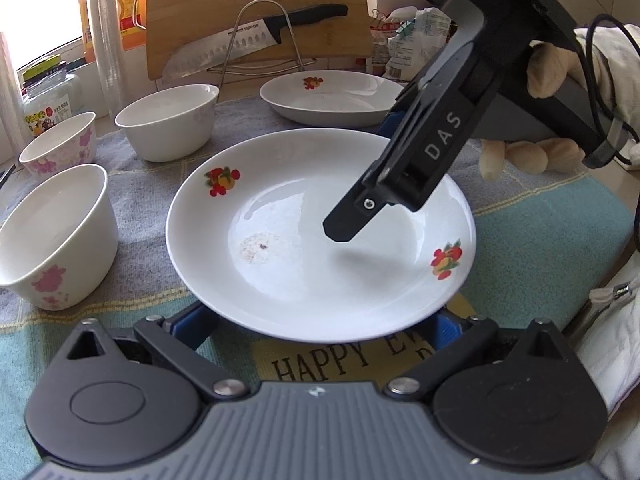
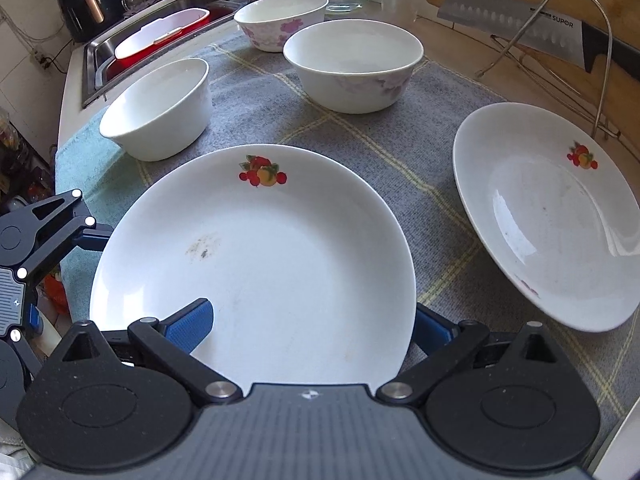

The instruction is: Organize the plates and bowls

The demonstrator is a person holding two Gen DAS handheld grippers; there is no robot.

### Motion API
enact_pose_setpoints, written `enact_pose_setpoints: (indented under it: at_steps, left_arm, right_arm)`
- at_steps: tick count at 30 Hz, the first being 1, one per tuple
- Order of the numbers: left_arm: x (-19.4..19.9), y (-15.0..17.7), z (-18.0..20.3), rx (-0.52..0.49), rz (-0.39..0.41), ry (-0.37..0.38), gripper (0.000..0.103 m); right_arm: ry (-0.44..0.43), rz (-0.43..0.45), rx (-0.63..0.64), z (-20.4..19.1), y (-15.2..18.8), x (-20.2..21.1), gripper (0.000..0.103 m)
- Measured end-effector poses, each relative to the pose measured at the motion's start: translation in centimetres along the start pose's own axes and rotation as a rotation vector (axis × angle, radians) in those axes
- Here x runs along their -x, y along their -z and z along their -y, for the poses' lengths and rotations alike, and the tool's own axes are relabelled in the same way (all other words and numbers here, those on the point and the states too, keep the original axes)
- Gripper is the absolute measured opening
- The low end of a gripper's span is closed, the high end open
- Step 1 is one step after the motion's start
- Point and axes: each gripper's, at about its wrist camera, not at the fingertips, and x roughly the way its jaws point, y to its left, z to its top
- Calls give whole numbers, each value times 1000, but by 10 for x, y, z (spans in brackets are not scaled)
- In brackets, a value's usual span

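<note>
Right gripper (image 2: 308, 332), spread: straddling the rim of the plate (image 2: 280, 248), one finger over, one under, not yet pinching.

Left gripper (image 1: 320, 324), also spread: sitting at the opposite rim with a pad on either side, contact not being shown. Lying on the cloth (image 2: 360, 128), near the three bowls, with the second plate (image 2: 552, 220) just beside. Risking, on closing: biting only a shallow strip of glazed rim, so slipping or tipping on the lift; swinging into the second plate; fouling the left pads. Showing in the left view only: the upper finger hanging clear above the plate well, throwing a shadow, and the gloved hand (image 1: 540, 76). Showing in the right view only: the lower finger passing under the rim.
</note>
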Motion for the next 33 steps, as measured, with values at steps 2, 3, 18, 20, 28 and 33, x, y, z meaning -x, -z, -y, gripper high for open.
enact_pose_setpoints:
  at_steps: [2, 3, 18, 20, 28, 33]
  left_arm:
    - [0, 0, -1, -7, 1, 6, 103]
    - [0, 1, -2, -12, 2, 10, 103]
    - [-3, -1, -9, -65, 6, 60, 103]
    - [-4, -2, -10, -70, 3, 63, 103]
    - [-4, -2, -10, -86, 6, 68, 103]
    - [-4, -1, -11, -85, 6, 83, 103]
  right_arm:
    - [-6, -1, 4, 1, -3, -1, 103]
    - [-13, 5, -6, 3, -5, -2, 103]
    - [-180, -6, -125, 28, -20, -1, 103]
    - [-207, -10, -136, 29, -19, -1, 103]
    - [-204, -18, -151, 29, -20, -1, 103]
    - [-211, -29, -151, 29, -21, -1, 103]
